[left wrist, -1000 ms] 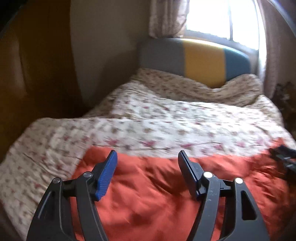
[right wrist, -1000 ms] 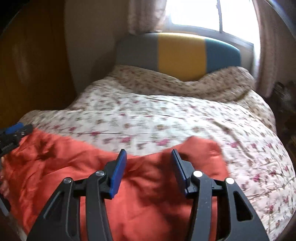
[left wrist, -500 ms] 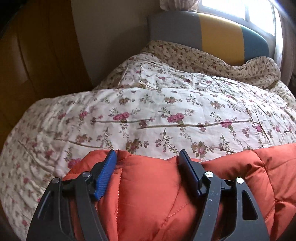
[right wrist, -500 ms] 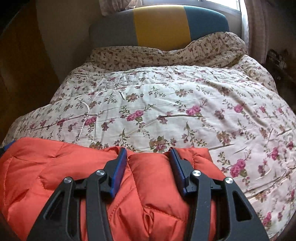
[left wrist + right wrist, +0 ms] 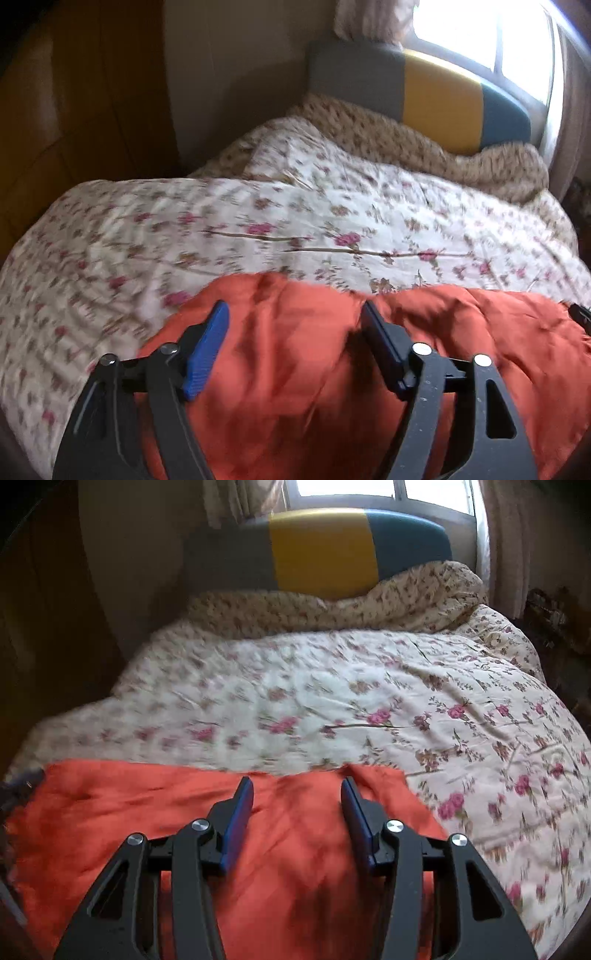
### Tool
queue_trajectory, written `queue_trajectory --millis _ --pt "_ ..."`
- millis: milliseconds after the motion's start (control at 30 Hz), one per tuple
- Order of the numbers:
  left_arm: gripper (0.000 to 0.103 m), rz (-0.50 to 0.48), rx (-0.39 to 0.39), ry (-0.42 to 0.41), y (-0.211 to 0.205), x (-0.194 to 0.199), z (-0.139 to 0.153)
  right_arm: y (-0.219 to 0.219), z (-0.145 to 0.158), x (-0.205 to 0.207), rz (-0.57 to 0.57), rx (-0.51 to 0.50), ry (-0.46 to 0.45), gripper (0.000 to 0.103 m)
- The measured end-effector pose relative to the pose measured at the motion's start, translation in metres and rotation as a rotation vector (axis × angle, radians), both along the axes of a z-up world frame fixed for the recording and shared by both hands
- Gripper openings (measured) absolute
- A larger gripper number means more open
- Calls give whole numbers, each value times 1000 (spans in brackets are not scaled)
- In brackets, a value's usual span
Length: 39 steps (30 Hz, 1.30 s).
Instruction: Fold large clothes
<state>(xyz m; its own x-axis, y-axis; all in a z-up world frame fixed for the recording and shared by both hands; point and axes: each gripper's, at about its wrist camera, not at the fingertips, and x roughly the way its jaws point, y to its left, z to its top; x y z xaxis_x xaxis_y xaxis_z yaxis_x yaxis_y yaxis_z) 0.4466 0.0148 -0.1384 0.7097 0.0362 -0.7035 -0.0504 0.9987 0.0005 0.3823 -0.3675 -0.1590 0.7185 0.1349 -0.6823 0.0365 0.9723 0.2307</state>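
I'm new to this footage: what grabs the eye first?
The orange-red padded garment spread across the near end of the floral bedcover, under both open grippers, left and right. Behind it, a grey, yellow and teal headboard below a bright window.

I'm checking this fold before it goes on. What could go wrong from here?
Both the left gripper and right gripper are open above the orange jacket, so its puffy fabric may spring back unfolded. It lies on a rumpled floral quilt; closing fingers might catch that too.
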Motion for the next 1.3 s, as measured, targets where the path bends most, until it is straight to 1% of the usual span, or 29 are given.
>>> queue_trajectory --millis 33,100,167,267,333,400,433,467,567,633,700,733,767,833,867,900,933,1000,1100,1133,1167,1200,1267,1300 --pt "80 23 -14 -18 9 -15 7 8 9 -16 14 8 -18 49" --pt "80 72 -20 -37 24 -39 15 25 20 -38 47 27 -35 49" --pt "80 131 -27 -40 40 -63 17 42 27 -60 80 42 -52 49" --pt "88 207 -86 -58 66 -102 16 74 33 -94 134 40 -76 49" --pt "88 264 -121 -75 82 -130 12 90 34 -108 162 38 -92 48" --pt "88 289 -157 -73 91 -151 6 107 31 -121 190 27 -102 42" --pt "88 294 -174 -68 94 -157 3 115 28 -126 201 19 -101 33" --pt "88 297 -216 -52 98 -168 -3 124 24 -131 215 8 -99 27" --pt "87 293 -335 -24 100 -186 -16 140 13 -141 230 -14 -93 21" --pt "83 286 -398 -24 95 -198 -22 143 5 -138 234 -29 -83 20" --pt "83 271 -413 -36 87 -203 -26 147 -5 -134 226 -42 -65 17" --pt "83 263 -399 -8 81 -199 -30 147 -9 -131 225 -42 -57 17" --pt "83 253 -402 15 78 -196 -34 149 -14 -128 227 -48 -44 17" --pt "83 231 -462 45 72 -192 -46 155 -24 -122 236 -84 -23 16" --pt "83 224 -492 41 73 -191 -51 157 -31 -118 241 -97 -8 16" --pt "83 209 -532 20 72 -190 -54 158 -38 -116 246 -99 4 16" --pt "83 193 -548 -2 71 -188 -55 159 -44 -113 253 -101 16 16" --pt "83 178 -565 -14 71 -179 -56 157 -51 -109 260 -87 31 16" --pt "83 187 -639 -16 76 -162 -64 152 -57 -105 267 -47 52 16" --pt "80 200 -660 -32 77 -159 -64 151 -58 -105 268 -41 53 16" --pt "70 207 -689 -41 79 -156 -64 150 -59 -105 269 -42 51 16" --pt "65 227 -725 -44 81 -153 -66 149 -59 -105 268 -44 49 16" --pt "44 254 -786 -55 86 -151 -65 148 -61 -105 267 -49 45 16" --pt "40 260 -799 -68 87 -151 -59 147 -61 -105 266 -48 44 16"
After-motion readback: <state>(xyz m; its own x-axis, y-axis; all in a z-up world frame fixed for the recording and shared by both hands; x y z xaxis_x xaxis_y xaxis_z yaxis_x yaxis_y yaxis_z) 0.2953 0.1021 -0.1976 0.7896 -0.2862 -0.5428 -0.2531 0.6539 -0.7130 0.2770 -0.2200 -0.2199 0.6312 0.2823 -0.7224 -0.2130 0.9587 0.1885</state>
